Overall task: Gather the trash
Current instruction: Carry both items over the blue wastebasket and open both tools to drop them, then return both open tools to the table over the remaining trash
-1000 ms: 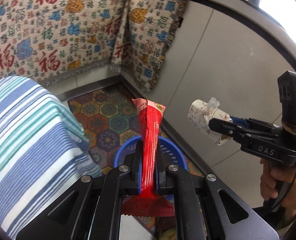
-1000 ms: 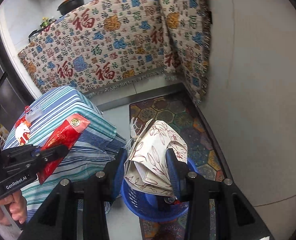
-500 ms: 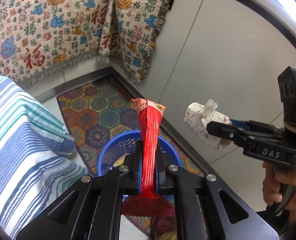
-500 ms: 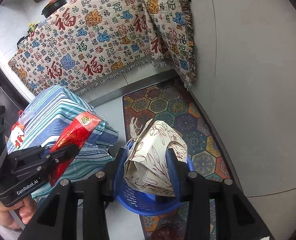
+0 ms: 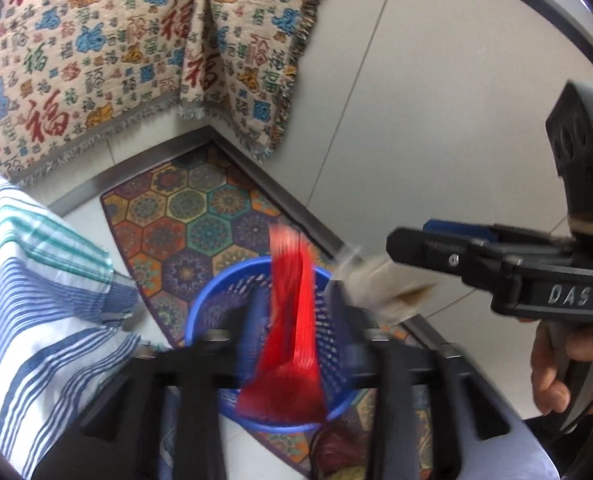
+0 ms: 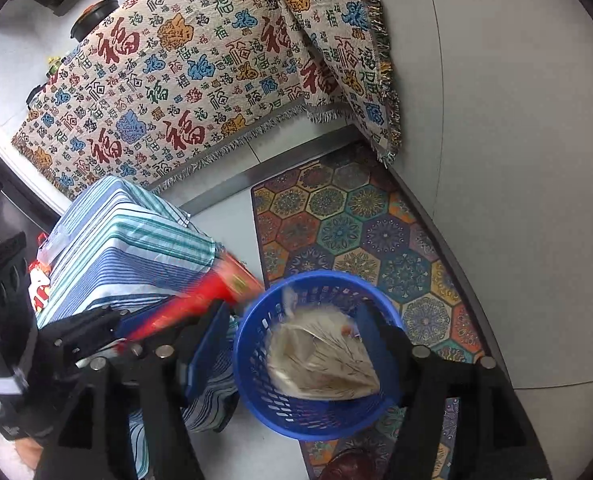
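Note:
A blue plastic trash basket (image 5: 216, 300) (image 6: 256, 380) stands on a patterned mat below both grippers. My left gripper (image 5: 292, 304) is open, and the red snack wrapper (image 5: 290, 320) (image 6: 200, 300) is blurred between its spread fingers, dropping over the basket. My right gripper (image 6: 308, 320) (image 5: 392, 240) is open too, and the floral paper wad (image 6: 320, 360) (image 5: 380, 292) is blurred between its fingers, falling into the basket.
A blue-and-white striped cloth (image 5: 36, 300) (image 6: 128, 248) covers a block left of the basket. A hexagon-patterned mat (image 5: 192, 216) (image 6: 336, 224) lies in the corner. A patterned blanket (image 5: 96, 60) (image 6: 200, 64) hangs behind. A grey wall (image 5: 436, 120) runs on the right.
Both grippers have tipped down over the basket and opened. The red wrapper and the floral paper wad, held tight before, are now loose and falling, blurred.

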{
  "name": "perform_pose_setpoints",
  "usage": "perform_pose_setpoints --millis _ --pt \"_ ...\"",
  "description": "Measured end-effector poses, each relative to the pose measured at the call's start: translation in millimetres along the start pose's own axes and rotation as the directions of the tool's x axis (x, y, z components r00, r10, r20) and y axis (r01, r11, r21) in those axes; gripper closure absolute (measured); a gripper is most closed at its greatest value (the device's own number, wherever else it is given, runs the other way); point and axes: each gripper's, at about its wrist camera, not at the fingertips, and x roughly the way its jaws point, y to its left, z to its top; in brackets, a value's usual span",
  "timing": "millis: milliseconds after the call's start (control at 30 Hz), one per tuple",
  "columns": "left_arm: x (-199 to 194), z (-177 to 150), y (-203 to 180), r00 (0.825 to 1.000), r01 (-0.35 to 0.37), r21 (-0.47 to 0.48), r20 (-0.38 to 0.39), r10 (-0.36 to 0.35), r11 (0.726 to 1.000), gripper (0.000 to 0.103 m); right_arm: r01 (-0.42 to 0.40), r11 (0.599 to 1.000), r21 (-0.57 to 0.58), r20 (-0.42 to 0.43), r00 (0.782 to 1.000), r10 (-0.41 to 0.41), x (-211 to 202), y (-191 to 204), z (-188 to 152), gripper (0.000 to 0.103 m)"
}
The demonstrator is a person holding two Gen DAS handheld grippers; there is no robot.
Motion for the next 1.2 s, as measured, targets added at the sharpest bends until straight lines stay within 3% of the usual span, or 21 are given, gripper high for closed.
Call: perform_pose_setpoints --millis 233,433,500,633,767,933,1100,1200 --pt "-7 1 4 1.0 0.015 -0.005 0.026 -0.015 1.0 0.054 0.024 0.999 -0.027 0.07 0.997 -0.022 -16 4 6 0.035" --pt "-62 -8 21 0.994 -0.033 -0.03 0.107 0.036 0.999 0.03 0.073 0.989 -0.125 0.143 0.988 -0.055 -32 38 11 0.035" --pt "-87 -18 35 0.989 -0.072 -0.047 0.128 0.078 0.996 0.019 0.089 0.983 -0.162 0.161 0.985 -0.062 -35 56 11 0.035" --pt "-132 -54 76 0.974 -0.18 -0.089 0.125 0.19 0.98 0.012 0.084 0.964 -0.253 0.181 0.983 -0.039 -35 106 4 0.035" --pt "-166 -104 137 0.948 -0.298 -0.189 0.056 0.313 0.936 0.012 0.047 0.924 -0.379 0.141 0.99 0.007 -17 175 -11 0.035" --pt "-204 -157 204 0.884 -0.45 -0.302 -0.018 0.467 0.84 0.012 -0.035 0.842 -0.538 0.062 0.995 0.081 10 262 -46 0.035" --pt "-233 -186 257 0.837 -0.516 -0.418 -0.058 0.544 0.748 0.012 -0.099 0.764 -0.637 0.001 0.992 0.13 33 328 -74 0.035" --pt "-236 -194 272 0.817 -0.544 -0.43 -0.076 0.572 0.721 0.011 -0.129 0.735 -0.666 -0.028 0.989 0.148 46 357 -83 0.035"
